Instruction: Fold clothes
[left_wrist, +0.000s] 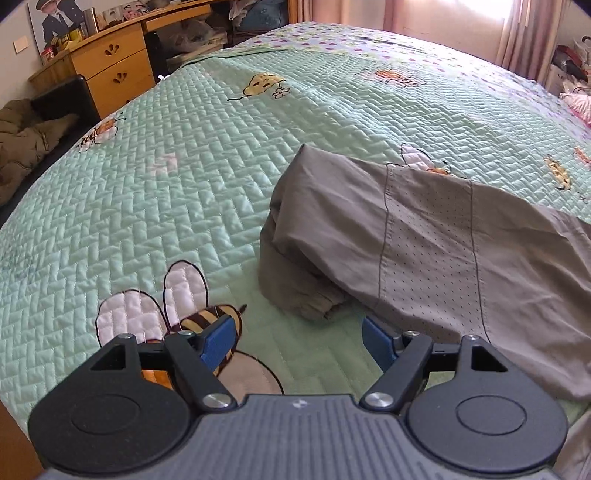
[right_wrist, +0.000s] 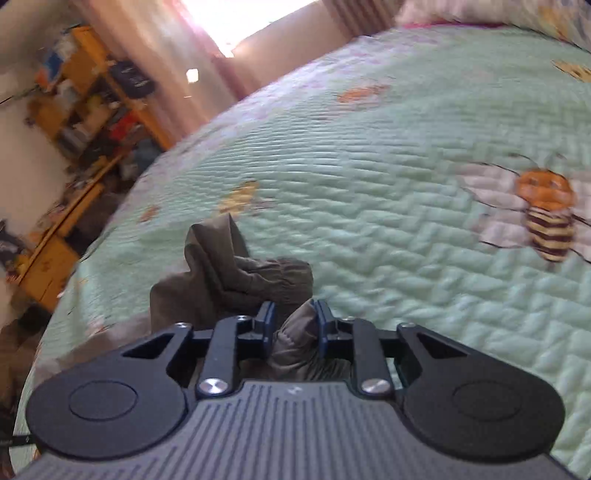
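A grey garment (left_wrist: 424, 229) lies crumpled on the green quilted bedspread (left_wrist: 184, 184) with bee prints. In the left wrist view its gathered cuff sits just ahead of my left gripper (left_wrist: 295, 328), whose blue pads stand wide apart with nothing pressed between them. In the right wrist view, which is motion-blurred, my right gripper (right_wrist: 294, 314) has its pads close together on a bunched fold of the grey garment (right_wrist: 236, 273). More of the cloth humps up just beyond the fingers on the bedspread (right_wrist: 369, 184).
A wooden desk with drawers (left_wrist: 110, 62) stands past the bed's left edge, with a dark chair carrying an olive coat (left_wrist: 22, 140) beside it. Pink curtains (left_wrist: 524, 33) hang at the far side. A cluttered yellow shelf (right_wrist: 85, 92) lines the wall.
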